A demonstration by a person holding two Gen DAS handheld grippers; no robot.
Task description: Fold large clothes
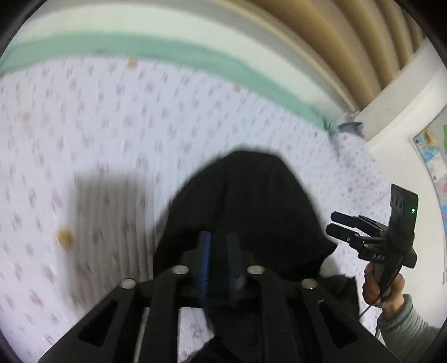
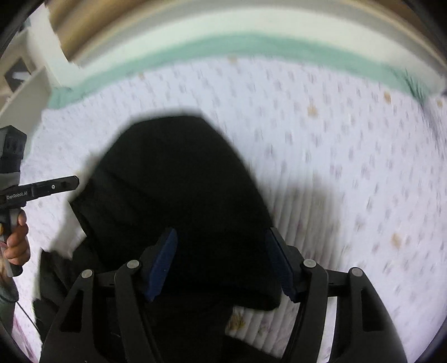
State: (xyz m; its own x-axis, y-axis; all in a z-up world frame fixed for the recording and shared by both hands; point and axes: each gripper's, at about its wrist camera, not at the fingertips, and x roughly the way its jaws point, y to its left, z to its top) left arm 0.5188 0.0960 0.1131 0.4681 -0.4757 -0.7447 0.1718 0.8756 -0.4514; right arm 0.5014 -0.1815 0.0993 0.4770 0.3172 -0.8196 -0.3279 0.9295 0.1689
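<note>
Black garment (image 2: 178,195) lies bunched on the floral bedsheet (image 2: 349,173), folded over into a rounded hump, with more of it trailing toward the near edge of the bed. Thick, matte, no sheen; probably a soft heavy knit or fleece, limp, no stiffness to rely on. Judged: it will sag and drag if lifted from one point, and won't slip much on the quilted sheet. Best hold looks like the two outer corners or the edge of the top layer, one tong each, pinching a single fold rather than the whole stack.

Right gripper (image 2: 220,265) sits over the garment's near side, blue pads (image 2: 163,262) spread wide either side of the cloth, not pressing it; nothing pinched. Left gripper (image 1: 219,268) is over the garment's other near part, pads narrow but with a gap. Dark cloth sits at that gap; can't tell if it is clamped or just behind, since motion blur hides it.

Beyond the garment: a green band (image 2: 251,47) runs along the sheet's far edge, with pale wall (image 1: 117,19) past it and tan curtain folds (image 1: 335,42) above. A hand (image 2: 16,243) on the left tool's grip shows left of the garment.
</note>
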